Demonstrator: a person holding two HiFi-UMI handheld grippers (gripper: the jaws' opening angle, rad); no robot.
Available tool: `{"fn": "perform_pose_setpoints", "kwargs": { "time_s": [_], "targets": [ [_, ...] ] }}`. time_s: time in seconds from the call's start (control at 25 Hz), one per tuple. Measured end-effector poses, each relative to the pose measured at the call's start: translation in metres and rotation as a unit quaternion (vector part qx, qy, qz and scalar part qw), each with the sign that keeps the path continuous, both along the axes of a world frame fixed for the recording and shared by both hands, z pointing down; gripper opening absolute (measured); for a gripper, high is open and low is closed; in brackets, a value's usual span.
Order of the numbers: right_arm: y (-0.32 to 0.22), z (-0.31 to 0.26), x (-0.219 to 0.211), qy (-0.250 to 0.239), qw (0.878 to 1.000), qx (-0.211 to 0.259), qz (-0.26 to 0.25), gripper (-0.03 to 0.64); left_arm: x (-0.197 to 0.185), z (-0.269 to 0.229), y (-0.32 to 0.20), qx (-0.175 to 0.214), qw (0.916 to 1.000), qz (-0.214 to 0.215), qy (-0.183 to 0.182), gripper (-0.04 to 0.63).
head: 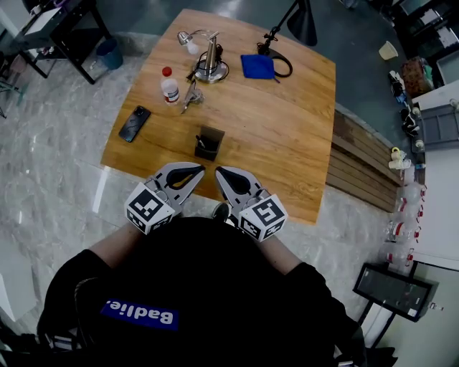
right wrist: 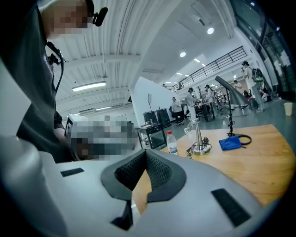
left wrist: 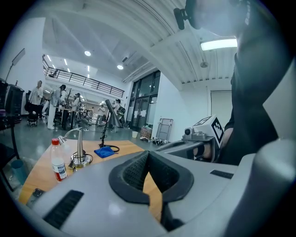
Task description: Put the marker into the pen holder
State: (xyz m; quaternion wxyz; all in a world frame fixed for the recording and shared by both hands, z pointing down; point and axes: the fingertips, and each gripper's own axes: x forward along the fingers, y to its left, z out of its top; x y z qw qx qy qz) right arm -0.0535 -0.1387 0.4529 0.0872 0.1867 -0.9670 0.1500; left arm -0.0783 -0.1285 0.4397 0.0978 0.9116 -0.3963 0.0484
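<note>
A dark square pen holder [head: 209,143] stands on the wooden table [head: 287,136], near its front middle. A thin dark stick, apparently the marker [head: 200,140], pokes up inside the holder's left side. My left gripper [head: 200,170] and right gripper [head: 219,171] hover side by side just in front of the holder, close to my body, tips angled toward each other. Both are shut with nothing between the pads. In the left gripper view the left gripper's [left wrist: 148,153] tips meet; in the right gripper view the right gripper's [right wrist: 145,152] tips meet too.
A black phone [head: 134,123] lies at the table's left. Further back are a red-capped bottle [head: 169,86], a metal stand [head: 209,63], a blue cloth [head: 257,67] and a black desk lamp [head: 300,21]. Bare wood lies right of the holder.
</note>
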Motion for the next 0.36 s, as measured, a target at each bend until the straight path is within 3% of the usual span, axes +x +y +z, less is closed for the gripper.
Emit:
{"fn": "perform_pose_setpoints", "kwargs": {
  "time_s": [0.36],
  "targets": [
    [-0.0014,0.0008,0.003,0.001,1.0,-0.003,0.002,0.005,-0.0013,0.002,-0.0023,-0.006,1.0,-0.005,0.004,0.008]
  ]
}}
